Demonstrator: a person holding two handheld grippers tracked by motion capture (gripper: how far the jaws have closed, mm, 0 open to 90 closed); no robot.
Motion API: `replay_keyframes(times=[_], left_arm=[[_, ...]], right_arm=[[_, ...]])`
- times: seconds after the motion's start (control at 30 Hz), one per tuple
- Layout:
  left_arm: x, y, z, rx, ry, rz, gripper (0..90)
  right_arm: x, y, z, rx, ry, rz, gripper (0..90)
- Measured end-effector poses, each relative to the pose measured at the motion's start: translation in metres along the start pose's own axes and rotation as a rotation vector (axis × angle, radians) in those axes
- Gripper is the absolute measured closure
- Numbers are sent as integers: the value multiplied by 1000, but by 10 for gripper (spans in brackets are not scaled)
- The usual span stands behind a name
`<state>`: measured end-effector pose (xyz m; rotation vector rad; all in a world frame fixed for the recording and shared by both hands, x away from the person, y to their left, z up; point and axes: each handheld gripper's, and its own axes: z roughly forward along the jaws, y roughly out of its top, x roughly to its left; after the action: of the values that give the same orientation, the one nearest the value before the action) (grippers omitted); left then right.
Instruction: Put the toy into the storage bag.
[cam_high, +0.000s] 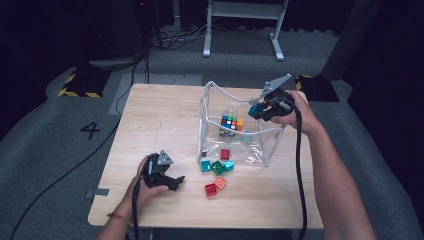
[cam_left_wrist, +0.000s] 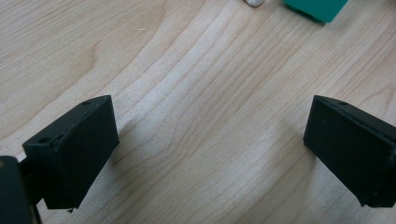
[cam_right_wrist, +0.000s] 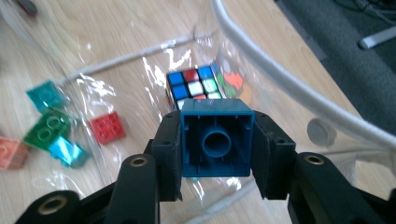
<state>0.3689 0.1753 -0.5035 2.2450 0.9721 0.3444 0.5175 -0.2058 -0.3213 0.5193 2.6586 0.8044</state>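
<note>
Over the clear plastic bag (cam_high: 235, 145), the right gripper (cam_right_wrist: 217, 140) squeezes a blue plastic block (cam_right_wrist: 216, 140); lower it toward twelve o'clock beside the colourful puzzle cube (cam_right_wrist: 198, 84), then let go gently.

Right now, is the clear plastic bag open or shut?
Open: the clear plastic bag has its white-corded rim spread wide, showing the multicoloured puzzle cube inside.

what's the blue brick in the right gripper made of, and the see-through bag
Blue brick: looks like hard moulded plastic, smooth and slightly glossy, with a hollow underside and a round tube inside. Bag: apparently thin clear plastic film, with shiny creases and glare, and a white cord-like rim, material unclear.
</note>
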Motion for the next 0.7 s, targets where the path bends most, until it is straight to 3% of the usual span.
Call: replay_keyframes(times=[0.23, 0.37, 0.53, 0.7], left_arm=[[0, 0, 0, 0, 0, 0, 31], [0, 0, 0, 2, 1, -2, 31], [0, 0, 0, 0, 1, -1, 31], [0, 0, 0, 2, 1, -2, 31]], right_arm=[[-8, -7, 9, 130, 0, 22, 589], [-12, -13, 5, 218, -7, -2, 588], [-14, -18, 0, 228, 13, -14, 589], [-15, -20, -3, 249, 0, -39, 589]])
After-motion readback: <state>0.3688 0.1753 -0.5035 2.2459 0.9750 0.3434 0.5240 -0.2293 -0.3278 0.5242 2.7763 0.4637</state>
